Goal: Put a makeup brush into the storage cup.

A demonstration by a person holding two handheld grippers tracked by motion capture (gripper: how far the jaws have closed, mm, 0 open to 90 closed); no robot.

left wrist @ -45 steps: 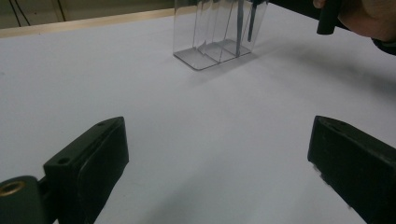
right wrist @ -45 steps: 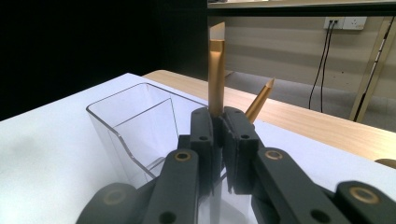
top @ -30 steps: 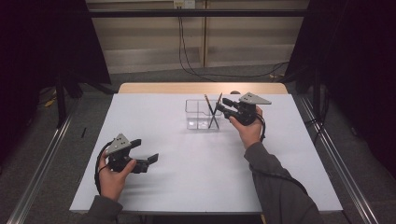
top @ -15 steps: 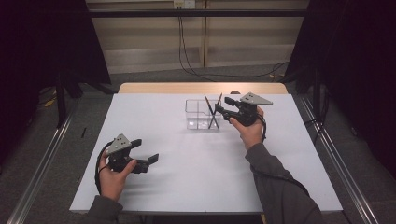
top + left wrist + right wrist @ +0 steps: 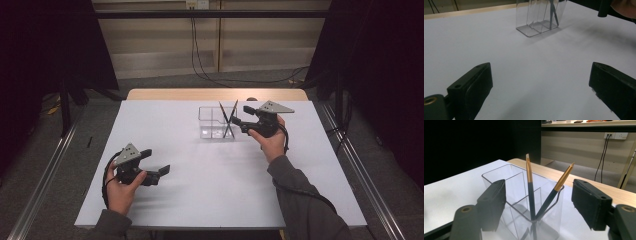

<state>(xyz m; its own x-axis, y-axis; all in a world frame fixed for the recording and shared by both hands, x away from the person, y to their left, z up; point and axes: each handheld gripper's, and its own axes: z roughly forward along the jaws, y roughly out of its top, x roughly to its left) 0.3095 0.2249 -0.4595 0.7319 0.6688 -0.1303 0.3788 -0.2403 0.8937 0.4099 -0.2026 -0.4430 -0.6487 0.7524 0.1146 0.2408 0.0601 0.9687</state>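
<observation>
A clear plastic organiser (image 5: 212, 122) with several compartments stands at the back middle of the white table (image 5: 210, 195). Two dark pens with gold upper halves (image 5: 228, 116) lean crossed in its right end compartment. In the right gripper view the two pens (image 5: 530, 185) (image 5: 560, 182) stand free between the jaws, touched by neither pad. My right gripper (image 5: 537, 195) (image 5: 235, 120) is open and its jaws have just been opening. Near the front left, my left gripper (image 5: 156, 162) (image 5: 541, 85) is held wide open over bare table, with the organiser (image 5: 537, 17) far ahead of it.
A wooden strip (image 5: 215, 94) runs along the table's far edge. Metal rails (image 5: 47, 170) line the floor on both sides. Cables (image 5: 200, 60) hang from a wall socket behind. White tabletop stretches between the two hands.
</observation>
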